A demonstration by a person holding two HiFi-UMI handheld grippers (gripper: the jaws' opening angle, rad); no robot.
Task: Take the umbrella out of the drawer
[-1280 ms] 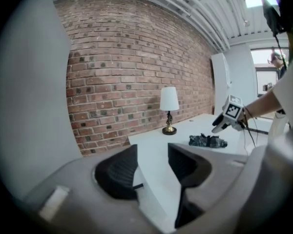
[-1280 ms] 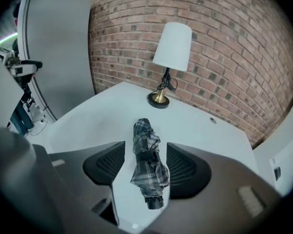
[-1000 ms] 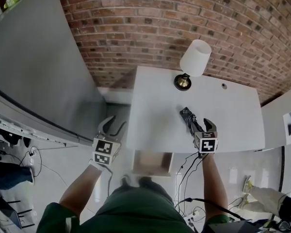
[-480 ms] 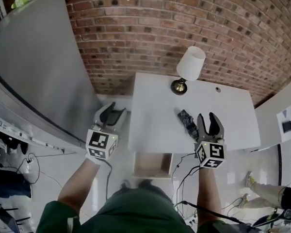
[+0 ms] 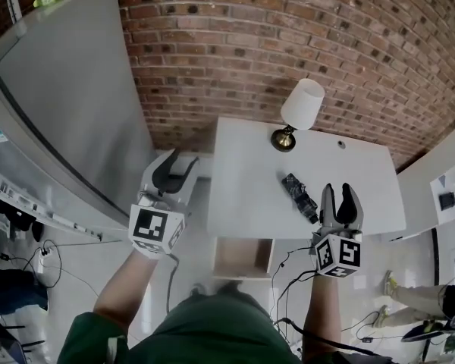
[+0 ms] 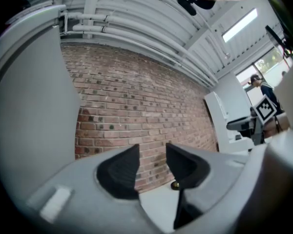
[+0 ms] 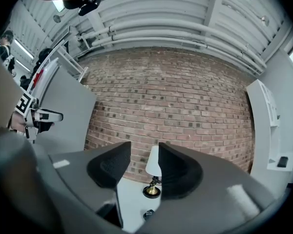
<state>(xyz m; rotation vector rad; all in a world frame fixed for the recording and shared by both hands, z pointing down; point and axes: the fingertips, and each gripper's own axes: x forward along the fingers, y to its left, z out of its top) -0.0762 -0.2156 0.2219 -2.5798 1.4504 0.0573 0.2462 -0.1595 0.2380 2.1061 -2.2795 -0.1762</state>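
White, smooth table (image 5: 250, 165) stands vs. far red-brick wall (image 5: 288, 44); big flat grey panel (image 5: 68, 105) at left. Lamp (image 5: 299, 108) w/ white tapered shade and brass base at table's far edge. Umbrella (image 5: 299, 195), dark, folded, lies on tabletop, just far-left of right gripper (image 5: 340, 192), not touching. Wood-lined drawer (image 5: 243, 258) open under near edge. Left gripper (image 5: 180, 160) off table's left side. Both grippers' jaws part-open, just been closing, empty. Cubes carry b/w square markers.
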